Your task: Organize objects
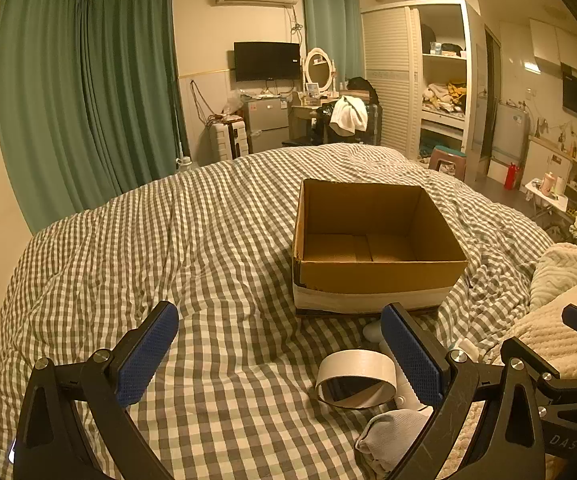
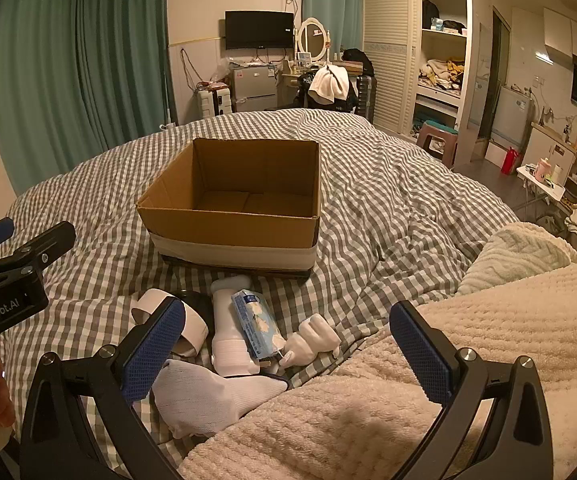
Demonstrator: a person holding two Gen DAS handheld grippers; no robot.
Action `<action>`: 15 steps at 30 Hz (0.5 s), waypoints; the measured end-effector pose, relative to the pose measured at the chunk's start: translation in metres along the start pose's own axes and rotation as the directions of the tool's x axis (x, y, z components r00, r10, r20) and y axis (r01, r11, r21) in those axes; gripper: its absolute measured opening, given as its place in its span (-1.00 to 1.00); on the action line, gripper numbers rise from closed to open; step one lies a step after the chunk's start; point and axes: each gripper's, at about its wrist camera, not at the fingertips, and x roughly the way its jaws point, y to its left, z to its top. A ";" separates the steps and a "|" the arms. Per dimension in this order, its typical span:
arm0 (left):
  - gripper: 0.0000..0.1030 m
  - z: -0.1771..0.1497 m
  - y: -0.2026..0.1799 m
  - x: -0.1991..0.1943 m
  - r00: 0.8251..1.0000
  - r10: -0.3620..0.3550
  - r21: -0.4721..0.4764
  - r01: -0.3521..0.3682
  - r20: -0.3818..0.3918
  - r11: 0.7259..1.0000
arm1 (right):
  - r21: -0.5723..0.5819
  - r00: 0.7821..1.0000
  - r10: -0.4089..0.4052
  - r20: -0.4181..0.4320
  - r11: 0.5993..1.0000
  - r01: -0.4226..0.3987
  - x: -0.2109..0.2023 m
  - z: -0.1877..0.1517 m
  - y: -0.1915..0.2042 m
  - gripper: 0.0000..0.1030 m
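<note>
Left hand-held gripper (image 1: 278, 350): fingers spread, nothing between them, hovering over the checked bed cover (image 1: 128, 240). Right hand-held gripper (image 2: 288, 344): fingers spread, nothing held. Cardboard box (image 2: 240, 196) sits open on the bed, nothing visible inside. Just in front of it lie a tape roll (image 2: 192, 326), white bottle (image 2: 228, 332), tissue pack (image 2: 254, 326) and white sock (image 2: 208, 400), beside a cream blanket (image 2: 468, 360).
</note>
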 end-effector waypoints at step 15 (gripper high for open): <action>1.00 -0.005 0.002 0.000 1.000 0.006 -0.005 -0.006 -0.010 1.000 | 0.002 1.000 -0.003 0.011 1.000 0.003 -0.006 0.002 0.004 0.99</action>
